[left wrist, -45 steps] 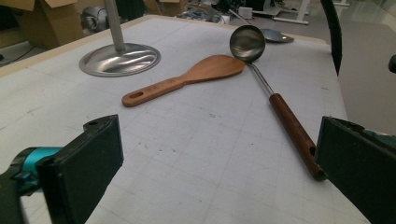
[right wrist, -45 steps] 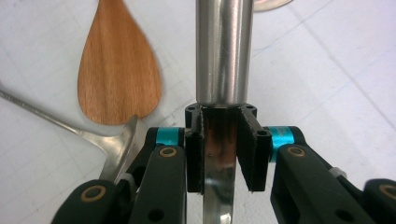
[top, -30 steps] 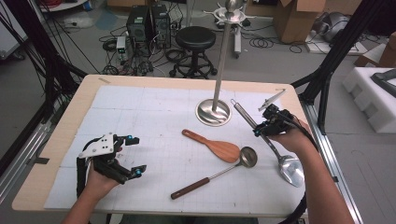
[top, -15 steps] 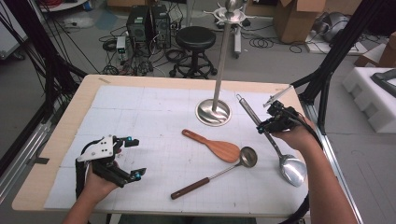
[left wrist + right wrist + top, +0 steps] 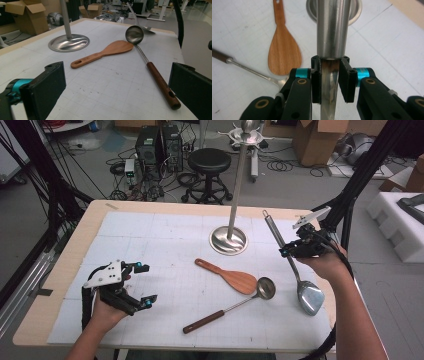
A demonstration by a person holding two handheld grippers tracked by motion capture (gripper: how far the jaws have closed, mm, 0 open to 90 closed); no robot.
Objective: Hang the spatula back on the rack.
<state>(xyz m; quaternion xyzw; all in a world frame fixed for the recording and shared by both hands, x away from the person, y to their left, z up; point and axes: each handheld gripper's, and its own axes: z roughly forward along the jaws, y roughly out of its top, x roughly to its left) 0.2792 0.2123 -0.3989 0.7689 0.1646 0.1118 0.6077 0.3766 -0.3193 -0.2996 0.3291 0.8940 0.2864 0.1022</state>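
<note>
**Steel spatula held off the table at the right edge**

Item 1. A steel spatula (image 5: pixel 300 275) is held by its shaft in the right gripper (image 5: pixel 286 251), near the right edge of the table (image 5: pixel 165 227). It is tilted: the tubular handle with its hanging loop is raised up and away from the person, and the flat blade is lowest, nearest the person. Whether the blade touches the table cannot be told. In the right gripper view the steel spatula (image 5: pixel 329 82) is seen clamped between the two pads of the right gripper (image 5: pixel 330 83), whose jaws are closed narrowly on the flat shaft just below the round handle.

Item 2. A ladle (image 5: pixel 227 307) with a dark wooden handle is laid on the table left of the spatula, its bowl just beside the blade of a wooden rice paddle (image 5: pixel 227 276). Both are flat and untouched.

Item 3. A pole stand with a round steel base (image 5: pixel 228 241) is set upright beyond the paddle.

Item 4. The left gripper (image 5: pixel 145 282) is kept low over the near left part of the table, well apart from the utensils. Its jaws are spread wide and nothing is held between them; in the left gripper view the ladle (image 5: pixel 155 72) and paddle (image 5: pixel 102 53) are seen beyond them.
</note>
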